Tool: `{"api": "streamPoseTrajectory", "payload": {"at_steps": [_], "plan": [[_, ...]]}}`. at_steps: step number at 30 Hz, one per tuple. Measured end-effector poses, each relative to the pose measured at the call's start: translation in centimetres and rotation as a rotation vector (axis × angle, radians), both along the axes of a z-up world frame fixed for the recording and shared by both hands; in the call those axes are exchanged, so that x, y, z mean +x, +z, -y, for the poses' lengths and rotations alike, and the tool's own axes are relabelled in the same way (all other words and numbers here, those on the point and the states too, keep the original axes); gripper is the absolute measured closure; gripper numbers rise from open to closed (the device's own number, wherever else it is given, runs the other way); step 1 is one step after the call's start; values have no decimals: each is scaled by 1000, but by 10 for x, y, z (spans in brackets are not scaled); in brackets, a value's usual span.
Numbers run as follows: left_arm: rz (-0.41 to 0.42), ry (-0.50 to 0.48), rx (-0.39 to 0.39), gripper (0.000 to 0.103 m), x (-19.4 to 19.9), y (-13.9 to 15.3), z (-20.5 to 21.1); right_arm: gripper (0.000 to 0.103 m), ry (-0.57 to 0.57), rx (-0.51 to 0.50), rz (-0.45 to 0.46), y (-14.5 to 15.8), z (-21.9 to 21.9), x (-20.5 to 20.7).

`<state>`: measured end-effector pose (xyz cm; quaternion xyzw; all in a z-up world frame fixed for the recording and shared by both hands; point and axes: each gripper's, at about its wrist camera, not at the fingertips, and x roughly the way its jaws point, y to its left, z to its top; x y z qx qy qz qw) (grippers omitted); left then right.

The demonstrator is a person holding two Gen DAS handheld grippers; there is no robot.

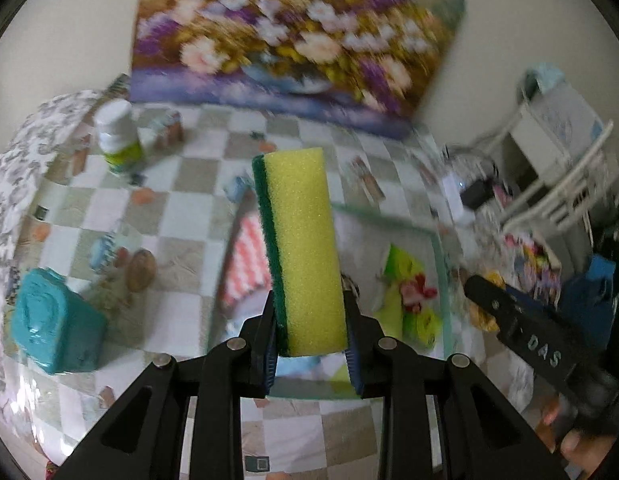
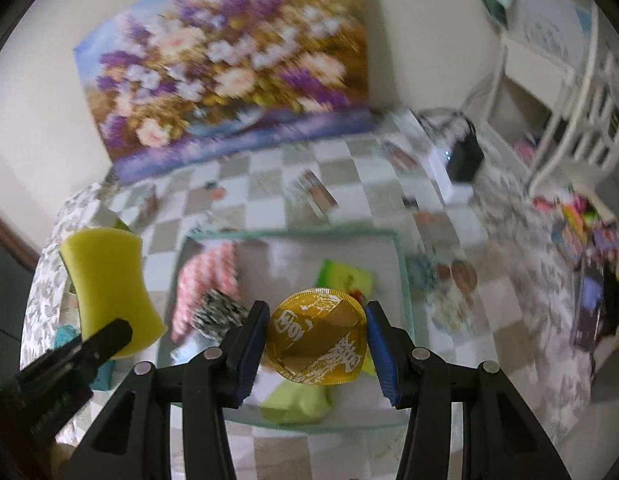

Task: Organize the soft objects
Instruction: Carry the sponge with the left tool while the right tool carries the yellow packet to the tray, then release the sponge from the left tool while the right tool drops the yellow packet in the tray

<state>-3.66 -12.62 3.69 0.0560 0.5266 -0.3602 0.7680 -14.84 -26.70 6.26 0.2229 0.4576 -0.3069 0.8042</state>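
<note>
left wrist: left gripper (image 1: 311,336) clamps upright sponge (image 1: 299,248); right gripper (image 2: 315,344) (level w/ it) grips gold disc (image 2: 317,338).

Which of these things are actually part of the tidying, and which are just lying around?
Part of the job:
sponge, held by the left gripper
gold disc between the right gripper fingers
tray
striped cloth

Just lying about:
flower painting
white bottle
teal container
</note>
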Motion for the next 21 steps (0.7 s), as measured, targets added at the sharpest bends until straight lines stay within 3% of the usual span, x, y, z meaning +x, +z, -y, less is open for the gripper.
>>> {"api": "streamPoseTrajectory", "payload": {"at_steps": [4,11,16,21], "plan": [[-98,-58,21,74,-10,-28,15,51,-25,66,-75,-30,5,-6],[-183,-106,63,73,-17,-62,26,51,-33,167,-209,-85,5,-8],[-298,-48,78,72,-7,-88,15,50,-45,211,-265,-110,5,-10],[-372,-2,81,63,-1,-103,4,49,-59,221,-289,-121,4,-13]]}}
